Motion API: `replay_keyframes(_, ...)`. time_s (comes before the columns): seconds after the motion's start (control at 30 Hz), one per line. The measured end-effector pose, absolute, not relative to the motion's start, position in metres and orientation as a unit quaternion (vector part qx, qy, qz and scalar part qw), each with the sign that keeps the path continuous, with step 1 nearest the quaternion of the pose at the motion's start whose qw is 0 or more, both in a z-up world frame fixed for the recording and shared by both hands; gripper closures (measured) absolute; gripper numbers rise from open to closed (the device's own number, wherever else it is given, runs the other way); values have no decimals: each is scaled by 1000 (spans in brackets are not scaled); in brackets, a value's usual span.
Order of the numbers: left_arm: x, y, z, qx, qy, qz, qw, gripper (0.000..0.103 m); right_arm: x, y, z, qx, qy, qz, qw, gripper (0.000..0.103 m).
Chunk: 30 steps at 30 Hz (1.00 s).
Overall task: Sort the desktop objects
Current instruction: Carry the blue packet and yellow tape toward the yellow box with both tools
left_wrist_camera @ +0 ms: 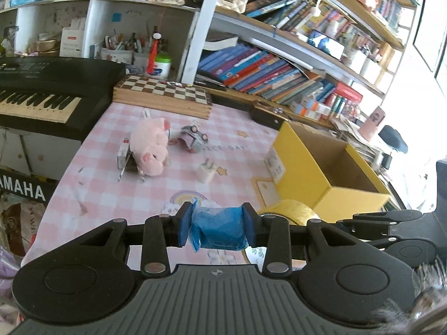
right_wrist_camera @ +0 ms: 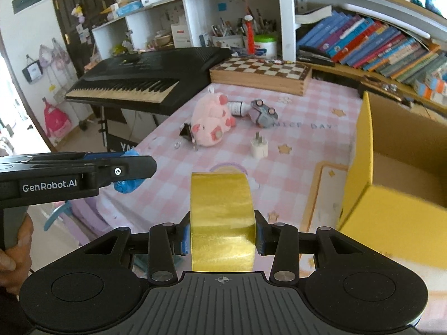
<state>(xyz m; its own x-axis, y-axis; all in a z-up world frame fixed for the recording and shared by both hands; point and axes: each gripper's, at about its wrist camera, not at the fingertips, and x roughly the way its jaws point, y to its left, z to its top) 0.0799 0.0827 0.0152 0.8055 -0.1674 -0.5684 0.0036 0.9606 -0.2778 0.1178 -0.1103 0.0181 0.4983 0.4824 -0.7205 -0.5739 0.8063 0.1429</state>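
Observation:
My left gripper [left_wrist_camera: 218, 226] is shut on a blue wrapped roll [left_wrist_camera: 219, 230], held above the pink checked tablecloth [left_wrist_camera: 156, 192]; it also shows in the right wrist view [right_wrist_camera: 127, 185]. My right gripper [right_wrist_camera: 222, 236] is shut on a yellow tape roll [right_wrist_camera: 222, 217], held upright, left of the open yellow cardboard box [right_wrist_camera: 391, 212]. The box [left_wrist_camera: 321, 173] stands at the table's right. On the cloth lie a pink plush pig [left_wrist_camera: 149, 146], a grey toy car [left_wrist_camera: 192, 138], a white plug adapter [left_wrist_camera: 206, 170] and a small bottle [right_wrist_camera: 237, 109].
A black keyboard [left_wrist_camera: 47, 89] stands left of the table. A wooden chessboard box [left_wrist_camera: 164, 95] lies at the table's far edge. Shelves of books [left_wrist_camera: 279, 75] run behind and to the right. Binder clips [left_wrist_camera: 130, 164] lie by the pig.

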Motion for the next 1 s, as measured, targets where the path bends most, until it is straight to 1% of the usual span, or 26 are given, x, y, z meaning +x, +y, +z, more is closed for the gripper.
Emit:
replay_keyframes(0.47, 28, 52, 6, -104, 328, -121, 931, 68, 40, -149, 7, -9, 411, 235, 881, 62)
replay_keyframes(1.0, 26, 3, 2, -58, 346, -242, 905, 68, -4, -196, 4, 51, 417, 113, 900, 62)
